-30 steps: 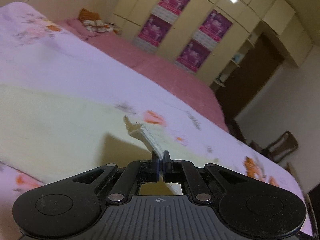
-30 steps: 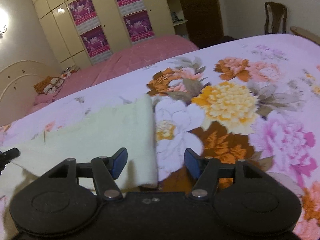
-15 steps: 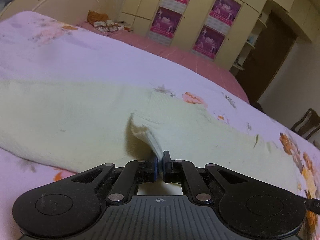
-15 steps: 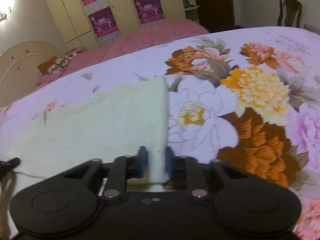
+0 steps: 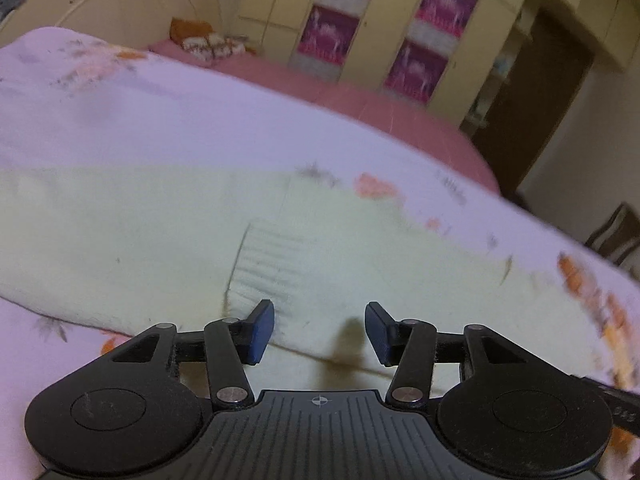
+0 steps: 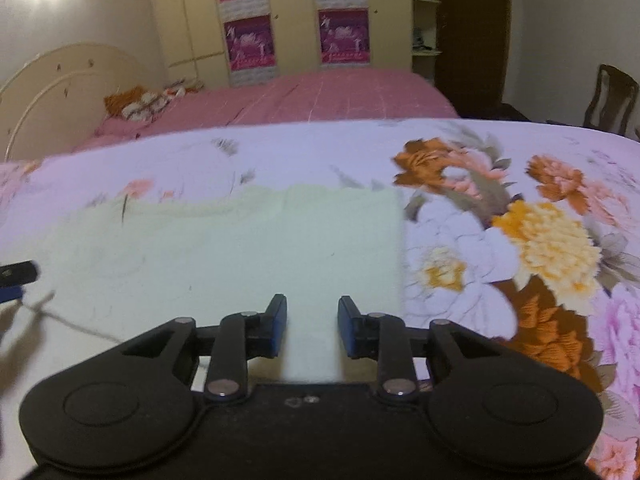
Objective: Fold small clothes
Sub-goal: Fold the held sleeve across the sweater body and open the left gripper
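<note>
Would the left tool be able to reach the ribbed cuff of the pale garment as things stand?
Probably yes: the left tool hangs just before the ribbed cuff, its jaws opening with nothing gripped, and nothing lies between them on the pale garment.

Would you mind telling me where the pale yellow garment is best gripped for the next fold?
Grip the pale yellow garment at its straight right edge, coming from the bare floral bedspread beside it; that edge lies flat, clear and unobstructed.

place: home bedroom | signs: bed with pink cover, headboard, wardrobe, floral bedspread
</note>
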Available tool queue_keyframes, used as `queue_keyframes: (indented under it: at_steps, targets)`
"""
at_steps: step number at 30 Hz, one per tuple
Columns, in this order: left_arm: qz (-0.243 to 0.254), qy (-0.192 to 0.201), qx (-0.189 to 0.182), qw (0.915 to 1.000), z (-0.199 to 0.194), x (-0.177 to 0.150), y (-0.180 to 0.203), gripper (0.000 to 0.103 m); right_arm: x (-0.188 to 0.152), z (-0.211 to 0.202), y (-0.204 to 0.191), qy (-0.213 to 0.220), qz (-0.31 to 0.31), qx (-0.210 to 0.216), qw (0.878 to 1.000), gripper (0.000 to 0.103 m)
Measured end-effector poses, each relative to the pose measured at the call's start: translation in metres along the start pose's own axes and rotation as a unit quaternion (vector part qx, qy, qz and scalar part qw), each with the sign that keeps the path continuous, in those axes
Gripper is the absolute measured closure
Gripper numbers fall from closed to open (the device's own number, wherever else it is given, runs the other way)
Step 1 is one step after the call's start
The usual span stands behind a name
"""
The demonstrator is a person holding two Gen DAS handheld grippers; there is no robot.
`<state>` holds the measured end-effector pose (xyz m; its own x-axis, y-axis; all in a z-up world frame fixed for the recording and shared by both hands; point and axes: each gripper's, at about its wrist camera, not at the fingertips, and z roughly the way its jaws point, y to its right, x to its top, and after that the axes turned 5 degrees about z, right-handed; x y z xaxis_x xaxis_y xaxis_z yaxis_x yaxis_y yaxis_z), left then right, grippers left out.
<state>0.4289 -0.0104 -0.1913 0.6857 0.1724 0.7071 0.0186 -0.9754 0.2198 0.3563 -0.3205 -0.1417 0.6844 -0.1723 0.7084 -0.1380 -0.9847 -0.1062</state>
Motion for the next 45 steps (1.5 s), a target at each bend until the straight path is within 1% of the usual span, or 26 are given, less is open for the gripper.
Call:
queue_keyframes:
  at_steps: [2, 4, 5, 6, 7, 8, 10, 14, 16, 17, 18, 19, 20, 22, 25, 29, 32, 35, 37, 38, 39, 40, 41, 42, 43, 45]
  targets:
    - [0.02, -0.008, 0.0, 0.9998, -0.006, 0.002, 0.003, 0.051, -0.002, 0.001, 0.0, -0.006, -0.005, -0.002, 1.0, 0.072]
    - [0.011, -0.01, -0.005, 0.9999, -0.018, 0.005, -0.003, 0.033, 0.001, -0.007, -0.001, -0.005, 0.005, 0.007, 1.0, 0.068]
    - [0.004, -0.005, 0.002, 1.0, -0.024, 0.005, -0.007, 0.015, 0.002, -0.013, -0.003, 0.0, 0.01, 0.014, 1.0, 0.065]
    - [-0.004, 0.004, 0.013, 0.9999, -0.032, 0.005, -0.01, 0.008, 0.002, -0.016, -0.005, 0.002, 0.012, 0.018, 1.0, 0.063]
    - [-0.01, 0.014, 0.023, 0.9996, -0.04, 0.005, -0.016, 0.007, 0.003, -0.02, -0.01, 0.006, 0.012, 0.026, 1.0, 0.058]
    - [-0.014, 0.016, 0.026, 0.9994, -0.045, 0.005, -0.022, 0.007, 0.003, -0.025, -0.017, 0.011, 0.009, 0.035, 0.999, 0.055]
    - [-0.028, 0.011, 0.031, 0.9991, -0.056, 0.002, -0.04, 0.007, 0.001, -0.032, -0.033, 0.016, 0.001, 0.052, 0.999, 0.055]
    - [-0.071, 0.008, 0.061, 0.9956, -0.08, -0.008, -0.087, 0.007, -0.006, -0.043, -0.069, 0.015, -0.012, 0.088, 0.996, 0.055]
    - [-0.092, 0.014, 0.081, 0.9924, -0.093, -0.016, -0.115, 0.008, -0.012, -0.046, -0.089, 0.01, -0.026, 0.103, 0.994, 0.055]
    - [-0.099, 0.017, 0.086, 0.9912, -0.098, -0.019, -0.127, 0.011, -0.013, -0.046, -0.097, 0.008, -0.031, 0.108, 0.994, 0.054]
    - [-0.113, 0.021, 0.095, 0.9888, -0.103, -0.022, -0.14, 0.027, -0.016, -0.047, -0.104, 0.007, -0.037, 0.113, 0.993, 0.054]
    - [-0.13, 0.018, 0.099, 0.9865, -0.106, -0.024, -0.155, 0.035, -0.018, -0.047, -0.113, 0.004, -0.043, 0.117, 0.992, 0.054]
    - [-0.147, 0.011, 0.096, 0.9844, -0.106, -0.026, -0.169, 0.04, -0.021, -0.049, -0.12, 0.002, -0.048, 0.12, 0.992, 0.054]
    - [-0.184, 0.006, 0.104, 0.9775, -0.111, -0.031, -0.197, 0.04, -0.024, -0.049, -0.134, -0.003, -0.054, 0.128, 0.99, 0.054]
    - [-0.231, 0.012, 0.103, 0.9674, -0.114, -0.037, -0.232, 0.04, -0.027, -0.052, -0.151, -0.005, -0.062, 0.133, 0.989, 0.053]
    - [-0.28, 0.025, 0.106, 0.9537, -0.108, -0.042, -0.265, 0.04, -0.029, -0.048, -0.166, -0.008, -0.071, 0.132, 0.989, 0.053]
    - [-0.297, 0.04, 0.1, 0.9488, -0.096, -0.038, -0.283, 0.04, -0.031, -0.045, -0.174, -0.01, -0.073, 0.128, 0.989, 0.053]
    - [-0.321, 0.061, 0.096, 0.9403, -0.081, -0.03, -0.302, 0.04, -0.031, -0.04, -0.181, -0.011, -0.07, 0.122, 0.99, 0.053]
    - [-0.321, 0.072, 0.098, 0.9391, -0.069, -0.02, -0.31, 0.04, -0.031, -0.036, -0.185, -0.012, -0.072, 0.118, 0.99, 0.053]
    - [-0.323, 0.081, 0.101, 0.9376, -0.065, -0.017, -0.314, 0.043, -0.031, -0.034, -0.186, -0.011, -0.072, 0.116, 0.991, 0.053]
    - [-0.327, 0.085, 0.106, 0.9352, -0.059, -0.013, -0.318, 0.06, -0.03, -0.032, -0.188, -0.011, -0.072, 0.114, 0.991, 0.053]
    - [-0.335, 0.087, 0.115, 0.9312, -0.058, -0.011, -0.326, 0.07, -0.029, -0.03, -0.189, -0.009, -0.07, 0.113, 0.991, 0.053]
    - [-0.347, 0.088, 0.116, 0.9266, -0.055, -0.012, -0.332, 0.084, -0.028, -0.028, -0.191, -0.007, -0.069, 0.111, 0.991, 0.053]
    - [-0.359, 0.09, 0.115, 0.922, -0.052, -0.013, -0.338, 0.089, -0.027, -0.026, -0.192, -0.006, -0.069, 0.109, 0.992, 0.053]
    - [-0.362, 0.091, 0.113, 0.9206, -0.049, -0.012, -0.341, 0.089, -0.026, -0.023, -0.193, -0.005, -0.07, 0.106, 0.992, 0.053]
    - [-0.353, 0.096, 0.115, 0.9234, -0.049, -0.009, -0.341, 0.09, -0.024, -0.019, -0.196, -0.001, -0.074, 0.1, 0.992, 0.053]
